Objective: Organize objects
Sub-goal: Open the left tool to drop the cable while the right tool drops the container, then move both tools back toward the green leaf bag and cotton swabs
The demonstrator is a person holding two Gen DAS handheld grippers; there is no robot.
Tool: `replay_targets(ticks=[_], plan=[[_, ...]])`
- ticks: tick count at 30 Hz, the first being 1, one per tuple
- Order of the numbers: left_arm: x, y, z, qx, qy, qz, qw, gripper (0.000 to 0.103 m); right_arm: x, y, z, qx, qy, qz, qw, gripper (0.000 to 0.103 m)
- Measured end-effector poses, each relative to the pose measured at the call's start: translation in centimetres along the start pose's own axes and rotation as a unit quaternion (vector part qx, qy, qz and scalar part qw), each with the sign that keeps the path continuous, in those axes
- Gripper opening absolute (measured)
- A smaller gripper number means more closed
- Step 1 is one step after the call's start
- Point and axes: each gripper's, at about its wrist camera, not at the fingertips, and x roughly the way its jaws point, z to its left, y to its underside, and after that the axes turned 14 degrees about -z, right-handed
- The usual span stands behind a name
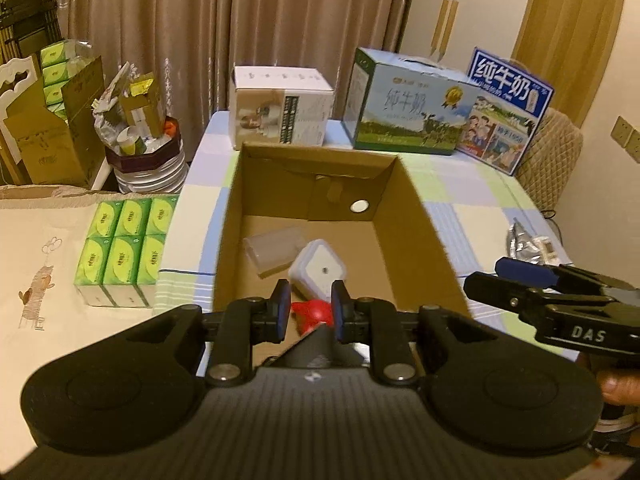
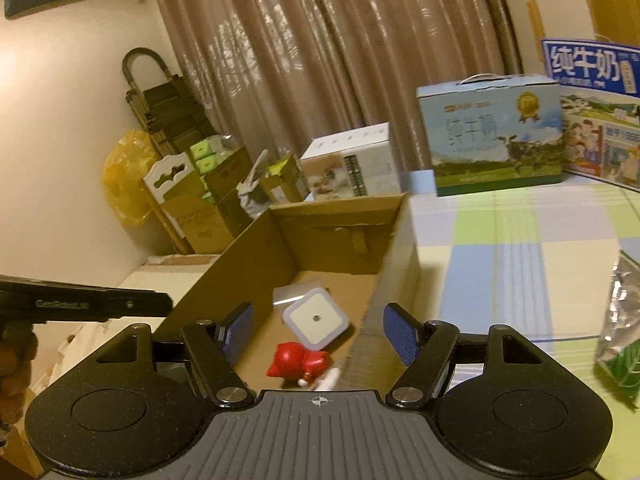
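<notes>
Left gripper [image 1: 307, 312]: nearest the camera, above the near end of the cardboard box; its blue pads are drawn close with only a narrow gap, nothing pinched between them.
Right gripper [image 2: 318, 334]: jaws spread wide and empty, over the box's near right wall; in the left wrist view it reaches in from the right edge.
Hands: a hand [image 2: 14, 360] shows at the left edge of the right wrist view, under the left tool's handle.
Cardboard box [image 1: 416, 240]: open-topped, on the table near its left edge, long axis running away from the cameras.
Red toy [image 2: 298, 362]: on the box floor at the near end, a small white piece beside it.
White square container [image 1: 318, 270]: just beyond the red toy, tilted, a dark dot in the centre of its lid.
Clear plastic container [image 1: 268, 246]: next behind, toward the box's left wall.
Table [image 1: 460, 184]: covered with a checked cloth in green, blue and cream.
Foil packet [image 2: 620, 320]: on the table's right side, well apart from the box.
Green tissue packs [image 1: 124, 240]: six in a block on the cream surface left of the table.
Far edge: a white carton [image 1: 280, 104], a milk carton [image 1: 408, 108] and a blue milk carton [image 1: 508, 108] stand in a row.
Curtain [image 1: 240, 12]: brown, behind everything.
</notes>
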Motion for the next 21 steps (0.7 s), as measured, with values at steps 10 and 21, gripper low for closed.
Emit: replay_targets(ticks=[10, 21], plan=[[-1.9, 0.2, -3.8, -0.021, 0.021, -0.011, 0.9995, 0.019, -4.1, -1.3, -3.5, -0.005, 0.036, -0.021, 0.999, 0.068], [-2.0, 1.2, -10.5, 0.002, 0.056, -0.006, 0.9984, 0.024, -8.7, -2.5, -7.8, -0.002, 0.084, -0.038, 0.996, 0.068]])
